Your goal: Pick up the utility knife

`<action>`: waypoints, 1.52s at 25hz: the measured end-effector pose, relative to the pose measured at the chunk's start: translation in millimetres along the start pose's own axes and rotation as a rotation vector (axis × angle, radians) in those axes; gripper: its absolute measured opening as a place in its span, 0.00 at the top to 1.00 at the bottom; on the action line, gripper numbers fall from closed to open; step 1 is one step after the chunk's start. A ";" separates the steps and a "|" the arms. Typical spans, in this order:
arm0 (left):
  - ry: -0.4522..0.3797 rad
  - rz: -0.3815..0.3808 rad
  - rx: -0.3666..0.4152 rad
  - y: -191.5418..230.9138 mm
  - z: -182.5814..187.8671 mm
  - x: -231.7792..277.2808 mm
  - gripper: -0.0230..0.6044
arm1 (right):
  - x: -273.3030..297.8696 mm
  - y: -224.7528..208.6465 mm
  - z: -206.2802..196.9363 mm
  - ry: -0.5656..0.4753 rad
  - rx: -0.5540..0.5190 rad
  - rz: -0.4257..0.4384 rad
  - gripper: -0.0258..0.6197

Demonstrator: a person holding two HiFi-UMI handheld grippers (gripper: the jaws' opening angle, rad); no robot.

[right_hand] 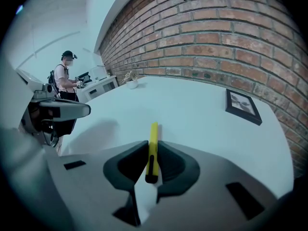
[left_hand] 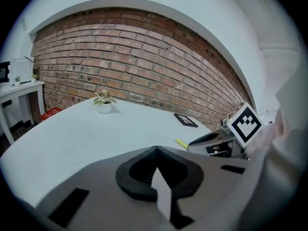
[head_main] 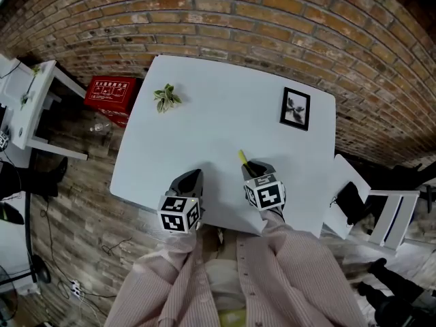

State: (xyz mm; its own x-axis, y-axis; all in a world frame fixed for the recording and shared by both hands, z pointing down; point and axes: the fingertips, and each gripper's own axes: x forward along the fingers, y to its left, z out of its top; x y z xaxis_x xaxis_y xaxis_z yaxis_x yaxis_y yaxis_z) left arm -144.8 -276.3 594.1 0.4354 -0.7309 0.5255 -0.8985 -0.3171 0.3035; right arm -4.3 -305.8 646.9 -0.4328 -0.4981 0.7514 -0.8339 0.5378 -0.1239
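The utility knife (head_main: 242,157) is slim and yellow and lies on the white table (head_main: 218,80) near its front edge. My right gripper (head_main: 253,167) points down at the knife's near end. In the right gripper view the pads (right_hand: 169,159) press on both sides of the knife (right_hand: 153,150), whose far end (right_hand: 153,129) sticks out past the right gripper (right_hand: 153,146) and still rests on the table. My left gripper (head_main: 191,179) hovers at the table's front edge to the left, and its tips (left_hand: 154,149) meet with nothing between them. The left gripper view shows the knife's tip (left_hand: 181,143) beside the right gripper (left_hand: 211,138).
A small potted plant (head_main: 165,97) stands at the table's back left and a black picture frame (head_main: 295,108) at its back right. A brick wall (head_main: 272,19) runs behind. A red box (head_main: 109,92) and white shelving (head_main: 34,101) sit to the left, and a person (right_hand: 65,78) stands farther off.
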 end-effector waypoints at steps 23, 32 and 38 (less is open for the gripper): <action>-0.206 -0.013 0.081 6.9 58.0 -32.3 0.98 | -68.4 8.9 77.7 -0.440 0.118 0.117 0.87; -0.303 -0.003 0.118 5.5 92.5 -53.7 0.98 | -108.7 9.4 111.6 -0.597 0.129 0.150 0.87; -0.358 0.002 0.133 3.6 111.1 -68.4 0.98 | -134.9 8.4 133.5 -0.693 0.117 0.154 0.86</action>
State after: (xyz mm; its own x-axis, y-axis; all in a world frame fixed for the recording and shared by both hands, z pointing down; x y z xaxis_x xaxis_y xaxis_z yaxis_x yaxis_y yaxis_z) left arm -184.0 -294.7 470.9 0.4078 -0.8891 0.2079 -0.9090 -0.3739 0.1843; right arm 1.4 -324.9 458.0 -0.6340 -0.7605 0.1407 -0.7603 0.5796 -0.2933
